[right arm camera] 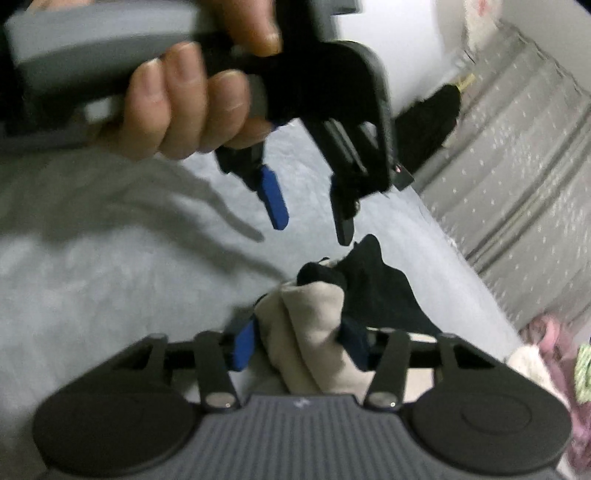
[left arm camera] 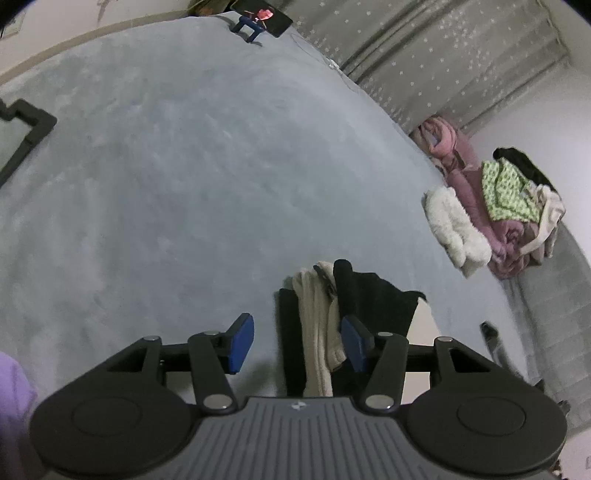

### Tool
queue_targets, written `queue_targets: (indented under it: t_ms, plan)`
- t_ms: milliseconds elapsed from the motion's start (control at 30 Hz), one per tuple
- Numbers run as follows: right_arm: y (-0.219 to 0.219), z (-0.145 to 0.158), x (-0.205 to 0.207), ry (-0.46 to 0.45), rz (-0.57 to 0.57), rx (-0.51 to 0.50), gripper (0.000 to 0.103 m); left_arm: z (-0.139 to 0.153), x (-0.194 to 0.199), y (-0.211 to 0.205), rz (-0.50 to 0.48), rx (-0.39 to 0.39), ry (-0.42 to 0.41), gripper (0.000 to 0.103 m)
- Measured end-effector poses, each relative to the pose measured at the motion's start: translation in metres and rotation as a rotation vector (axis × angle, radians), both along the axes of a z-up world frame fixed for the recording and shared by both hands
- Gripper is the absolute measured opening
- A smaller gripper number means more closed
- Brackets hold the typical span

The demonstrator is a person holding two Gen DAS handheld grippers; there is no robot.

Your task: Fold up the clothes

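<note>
A pale grey-blue plush bedspread (left arm camera: 177,184) fills most of the left wrist view, running from the near edge up to a curved bed border at 11 o'clock. At 12 o'clock on the spread a dark tablet (left arm camera: 263,16) with a lit screen leans on a small blue stand (left arm camera: 248,27). A black angular frame (left arm camera: 24,129) lies on the cover at 9 o'clock. From 1 to 2 o'clock hangs a grey curtain (left arm camera: 436,62) sprinkled with small white stars, and below it at 3 o'clock sits a heap of clothes (left arm camera: 506,192): pink, green-patterned, black and fluffy white pieces piled against a white wall.

The left gripper (left arm camera: 297,341) hovers over the bedspread with its blue-padded jaws spread apart and nothing between them. Just ahead of it, at 5 o'clock in that view, hangs the black-and-cream garment (left arm camera: 332,317), bunched into vertical folds.

In the right wrist view the right gripper (right arm camera: 299,345) has its jaws clenched on the garment's cream fabric, with the black part spilling forward over the bedspread toward 12 o'clock. Above it, the person's left hand (right arm camera: 192,99) grips the other tool's handle, whose released fingers point down just short of the black cloth. The starred curtain runs along 2 to 3 o'clock, and the heap shows at 4 o'clock.
</note>
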State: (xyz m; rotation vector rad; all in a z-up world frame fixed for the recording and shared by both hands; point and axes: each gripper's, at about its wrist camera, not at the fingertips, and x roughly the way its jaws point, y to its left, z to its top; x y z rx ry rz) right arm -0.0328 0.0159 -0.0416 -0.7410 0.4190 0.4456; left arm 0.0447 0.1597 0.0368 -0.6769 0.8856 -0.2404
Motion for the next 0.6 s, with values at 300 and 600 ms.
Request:
queue_targets:
  t_ms: [300, 600]
  plan:
    - [-0.036, 0.035, 0.009, 0.114, -0.110, 0.345, 0.037, -0.007, -0.002, -0.007, -0.018, -0.058, -0.042, 0.055]
    - [-0.084, 0.062, 0.009, 0.194, -0.183, 0.611, 0.037, -0.029, 0.000, -0.012, -0.011, -0.249, -0.042, 0.064]
